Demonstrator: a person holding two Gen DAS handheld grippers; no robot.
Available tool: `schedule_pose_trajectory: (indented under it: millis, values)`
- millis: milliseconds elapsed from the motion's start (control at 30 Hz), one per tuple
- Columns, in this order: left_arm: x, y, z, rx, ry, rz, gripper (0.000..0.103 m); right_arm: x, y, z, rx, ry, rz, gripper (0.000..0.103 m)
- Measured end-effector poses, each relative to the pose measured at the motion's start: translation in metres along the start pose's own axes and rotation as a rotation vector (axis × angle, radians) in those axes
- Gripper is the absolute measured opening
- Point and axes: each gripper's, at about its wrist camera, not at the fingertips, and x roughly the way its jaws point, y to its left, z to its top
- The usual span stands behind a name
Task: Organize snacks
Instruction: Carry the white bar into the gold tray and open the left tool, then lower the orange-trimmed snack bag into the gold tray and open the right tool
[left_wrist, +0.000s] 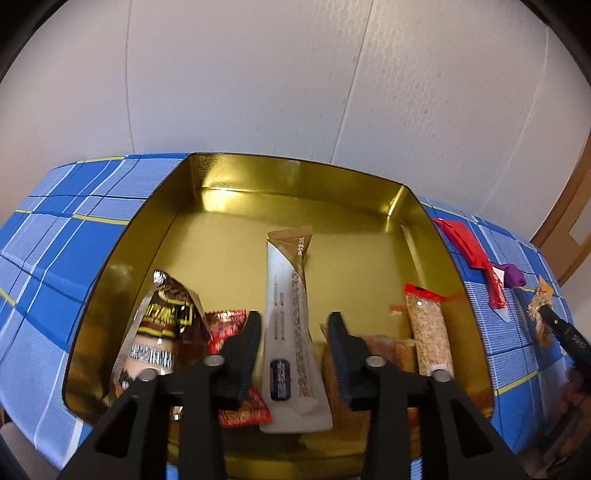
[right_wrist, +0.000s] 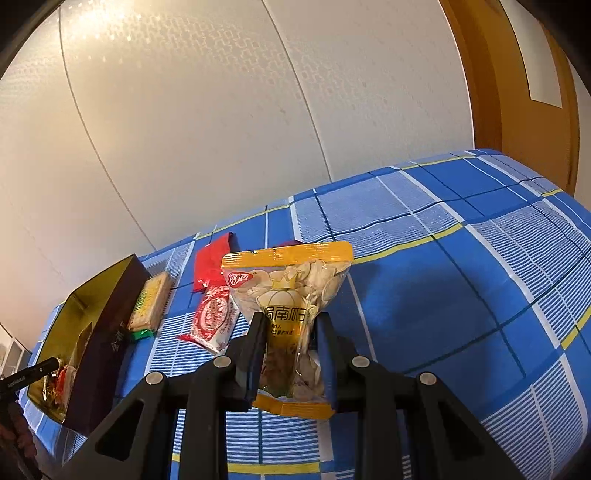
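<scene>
Left wrist view: my left gripper (left_wrist: 293, 332) hangs over the gold tin (left_wrist: 295, 177), its jaws spread apart. The long white-and-tan sachet (left_wrist: 291, 325) lies flat on the tin floor directly below the gap, running lengthwise between the two fingers (left_wrist: 243, 343); neither pad presses on it. To the left of the fingers sit a dark brown snack pouch (left_wrist: 162, 325) and a small red packet (left_wrist: 229, 325) — both inside the tin. To the right lie orange-brown wrapped pieces (left_wrist: 388, 350) and a clear grain bar with a red end (left_wrist: 430, 332), set along the tin's right wall. Outside the tin, on the blue checked cloth (left_wrist: 55, 240), a red wrapper (left_wrist: 469, 251) and a purple sweet (left_wrist: 511, 275) rest near the right wall.

Right wrist view: my right gripper (right_wrist: 290, 321) is pinching the yellow-topped pumpkin seed bag (right_wrist: 291, 291) at its lower half, the pads squeezing the clear film inward (the bag stands upright between them, above the cloth). To its left on the cloth lie a red-and-white wafer packet (right_wrist: 214, 321), a red wrapper (right_wrist: 210, 266) behind it, and a pale cracker pack with a green end (right_wrist: 149, 302), which lies just beside the tin's dark outer wall (right_wrist: 107, 332). Whether the cracker pack touches that wall I cannot tell.
</scene>
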Motion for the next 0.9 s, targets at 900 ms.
schedule_pose_trajectory:
  millis: [900]
  values:
    - [-0.034, -0.007, -0.036, 0.077, -0.052, -0.026, 0.058, 0.002, 0.141, -0.029, -0.194, 0.074, 0.254, 0.027]
